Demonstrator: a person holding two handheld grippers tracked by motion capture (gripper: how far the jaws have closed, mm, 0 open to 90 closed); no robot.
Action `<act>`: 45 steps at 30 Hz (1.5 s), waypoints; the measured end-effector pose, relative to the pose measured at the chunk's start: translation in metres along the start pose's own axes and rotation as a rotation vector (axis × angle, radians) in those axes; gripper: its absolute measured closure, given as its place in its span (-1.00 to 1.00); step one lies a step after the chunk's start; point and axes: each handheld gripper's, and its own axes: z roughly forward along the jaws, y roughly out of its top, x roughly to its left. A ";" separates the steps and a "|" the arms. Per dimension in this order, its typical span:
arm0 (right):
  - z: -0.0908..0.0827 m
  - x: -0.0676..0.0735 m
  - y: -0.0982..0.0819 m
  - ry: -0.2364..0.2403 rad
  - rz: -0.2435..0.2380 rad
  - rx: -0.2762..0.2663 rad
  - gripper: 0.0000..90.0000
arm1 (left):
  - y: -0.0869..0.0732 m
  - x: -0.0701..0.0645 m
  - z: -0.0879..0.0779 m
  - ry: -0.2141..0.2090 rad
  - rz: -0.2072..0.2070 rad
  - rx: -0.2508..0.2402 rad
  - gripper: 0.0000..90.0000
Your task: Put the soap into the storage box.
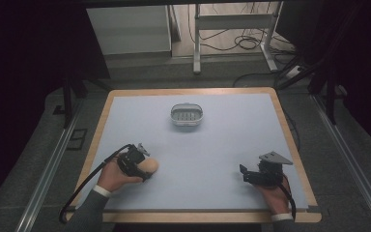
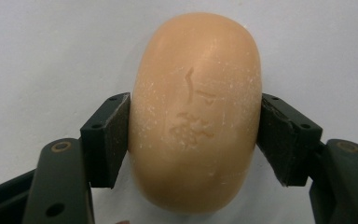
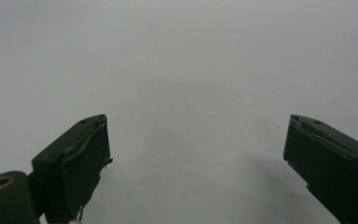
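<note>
A tan oval soap bar (image 2: pixel 196 84) with a stamped mark lies on the pale blue table top (image 1: pixel 222 140) near the front left. My left gripper (image 2: pixel 196 140) is shut on it, one black pad pressing each long side. From above, the soap bar (image 1: pixel 151 166) pokes out to the right of the left gripper (image 1: pixel 145 166), which a hand holds. My right gripper (image 1: pixel 244 174) rests low at the front right, pointing left. Its jaws stand wide apart in the right gripper view, and the right gripper (image 3: pixel 196 154) has only bare table between them.
A small white slotted soap dish (image 1: pixel 187 117) stands at the middle back of the table. The table's wooden rim (image 1: pixel 290 140) frames the blue surface. Beyond it are a dark floor, metal table legs (image 1: pixel 196 43) and cables.
</note>
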 end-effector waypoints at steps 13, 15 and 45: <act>0.000 -0.001 0.000 0.001 0.004 -0.001 -0.84 | 0.009 0.012 -0.024 -0.015 -0.003 -0.061 -0.28; -0.001 -0.001 0.000 0.000 0.006 -0.005 -0.84 | 0.010 0.012 -0.024 -0.017 -0.002 -0.059 -0.28; 0.000 -0.001 0.000 -0.016 0.012 -0.001 -0.84 | 0.025 0.017 -0.035 -0.023 0.005 -0.100 -0.27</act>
